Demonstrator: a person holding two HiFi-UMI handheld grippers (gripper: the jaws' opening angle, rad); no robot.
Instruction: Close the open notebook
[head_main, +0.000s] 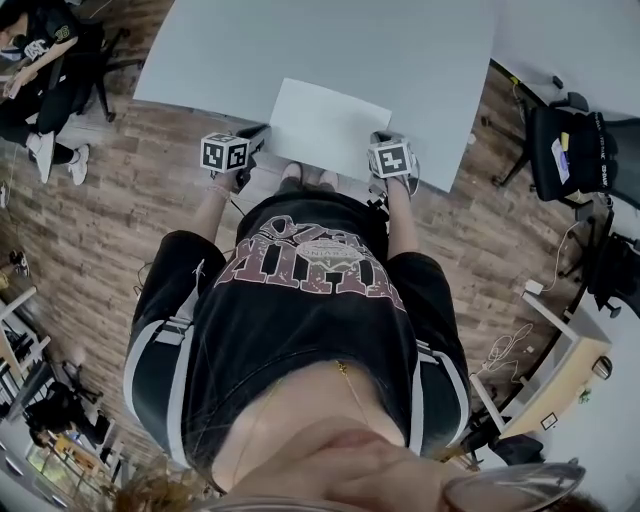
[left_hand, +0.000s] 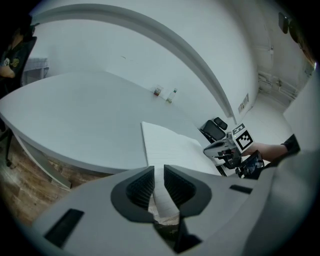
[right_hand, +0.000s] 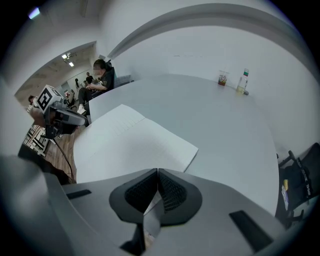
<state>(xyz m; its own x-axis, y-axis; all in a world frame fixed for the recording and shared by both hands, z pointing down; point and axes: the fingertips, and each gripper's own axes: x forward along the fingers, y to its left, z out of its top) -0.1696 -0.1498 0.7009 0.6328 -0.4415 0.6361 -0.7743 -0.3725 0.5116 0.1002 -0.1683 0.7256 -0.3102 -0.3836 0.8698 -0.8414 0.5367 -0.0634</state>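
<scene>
An open white notebook (head_main: 328, 128) lies flat on the grey table (head_main: 300, 40), near its front edge. My left gripper (head_main: 258, 138) is at the notebook's near left corner. In the left gripper view the left gripper (left_hand: 158, 172) has a narrow gap between its pads, and the notebook's (left_hand: 172, 150) left edge shows through that gap. My right gripper (head_main: 385, 138) is at the near right corner. In the right gripper view the right gripper (right_hand: 157, 174) has its pads touching, with the notebook's (right_hand: 130, 142) pages spread just beyond them. Nothing shows between them.
A small bottle (right_hand: 242, 82) and a jar (right_hand: 222, 78) stand at the table's far side. Black office chairs (head_main: 570, 150) stand right of the table on the wood floor. A seated person (head_main: 40, 60) is at the far left. The front table edge runs just under both grippers.
</scene>
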